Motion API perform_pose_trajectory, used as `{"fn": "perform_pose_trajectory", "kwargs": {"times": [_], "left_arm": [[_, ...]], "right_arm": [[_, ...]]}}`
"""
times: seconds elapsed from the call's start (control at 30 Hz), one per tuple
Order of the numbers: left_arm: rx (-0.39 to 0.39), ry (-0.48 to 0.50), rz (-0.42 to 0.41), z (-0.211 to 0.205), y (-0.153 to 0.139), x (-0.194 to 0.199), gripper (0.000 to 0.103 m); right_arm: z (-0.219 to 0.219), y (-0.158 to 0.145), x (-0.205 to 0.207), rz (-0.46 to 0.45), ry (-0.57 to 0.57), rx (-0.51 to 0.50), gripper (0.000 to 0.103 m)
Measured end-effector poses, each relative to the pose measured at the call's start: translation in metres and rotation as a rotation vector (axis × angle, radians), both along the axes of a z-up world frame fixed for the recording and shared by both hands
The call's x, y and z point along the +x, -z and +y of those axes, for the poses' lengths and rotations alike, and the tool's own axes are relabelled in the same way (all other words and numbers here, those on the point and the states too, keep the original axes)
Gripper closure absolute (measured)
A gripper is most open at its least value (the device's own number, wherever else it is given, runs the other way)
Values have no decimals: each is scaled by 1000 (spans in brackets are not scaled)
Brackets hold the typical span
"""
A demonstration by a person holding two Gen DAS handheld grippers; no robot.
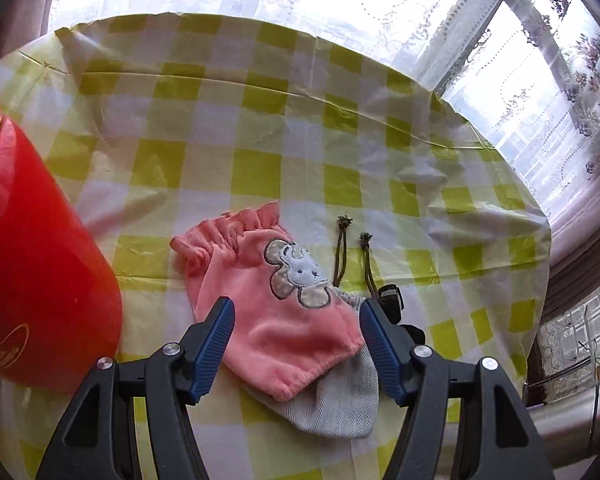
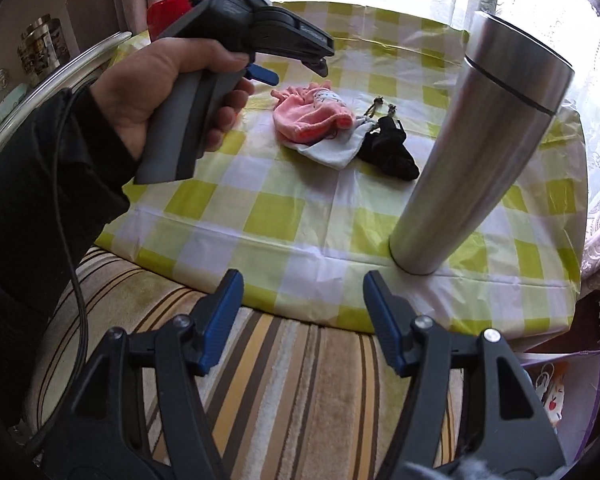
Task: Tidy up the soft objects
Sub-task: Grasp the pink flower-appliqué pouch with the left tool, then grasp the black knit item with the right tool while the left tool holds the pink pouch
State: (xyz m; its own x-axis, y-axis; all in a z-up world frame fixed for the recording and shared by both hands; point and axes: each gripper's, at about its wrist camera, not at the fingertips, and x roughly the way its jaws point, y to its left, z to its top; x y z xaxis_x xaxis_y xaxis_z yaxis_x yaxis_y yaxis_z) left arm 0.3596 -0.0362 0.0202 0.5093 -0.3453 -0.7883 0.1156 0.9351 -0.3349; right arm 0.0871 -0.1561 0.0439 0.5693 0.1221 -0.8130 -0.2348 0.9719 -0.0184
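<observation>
Nearest, over the striped cushion (image 2: 284,360) short of the desk (image 2: 300,216): right tool (image 2: 303,320) spread, nothing between the jaws, well back from the soft things.

Just right of it, at the near desk edge: tall steel flask (image 2: 484,140), easily knocked over by a careless swing toward the pile.

Mid-desk: left tool (image 1: 296,336) spread and empty above the near end of the pink pouch (image 1: 284,300). Beneath the pouch, a grey drawstring bag (image 1: 340,404); touching its right side, a black item (image 2: 392,152). Likely fault: a deep pinch catching pink and grey together, or snagging the cords (image 1: 352,256).

Far left: red container (image 1: 40,260) close beside the left tool, open to a bump.
</observation>
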Motion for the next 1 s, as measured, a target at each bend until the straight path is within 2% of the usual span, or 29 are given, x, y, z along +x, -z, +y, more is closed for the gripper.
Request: {"fn": "perform_pose_trajectory", "kwargs": {"times": [0.13, 0.23, 0.33, 0.37, 0.4, 0.43, 0.47, 0.5, 0.57, 0.8, 1.0], "left_arm": [[-8, -23, 92, -5, 24, 35, 37], [36, -52, 153, -9, 42, 52, 37], [40, -29, 200, -17, 59, 61, 38], [60, -14, 205, -20, 64, 63, 41], [75, -1, 204, -23, 68, 65, 50], [98, 8, 182, -25, 67, 65, 55], [99, 24, 175, -27, 67, 64, 81], [80, 32, 174, -25, 66, 63, 93], [64, 59, 134, -24, 57, 57, 94], [141, 103, -38, -14, 11, 11, 94], [124, 105, -127, 12, -20, -35, 94]], "right_arm": [[7, -4, 15, -12, 15, -4, 37], [11, -4, 25, -15, 14, -8, 37], [15, -2, 32, -16, 6, -13, 37], [17, -1, 35, -15, 6, -13, 37], [17, 0, 37, -13, 6, -12, 37], [18, 1, 39, -10, 5, -10, 37], [19, 2, 41, -9, 4, -10, 37], [20, 2, 43, -10, 5, -12, 37], [21, 2, 47, -13, 14, -8, 37], [29, -10, 63, -51, 40, -10, 37], [31, -28, 83, -117, 118, -16, 37]]}}
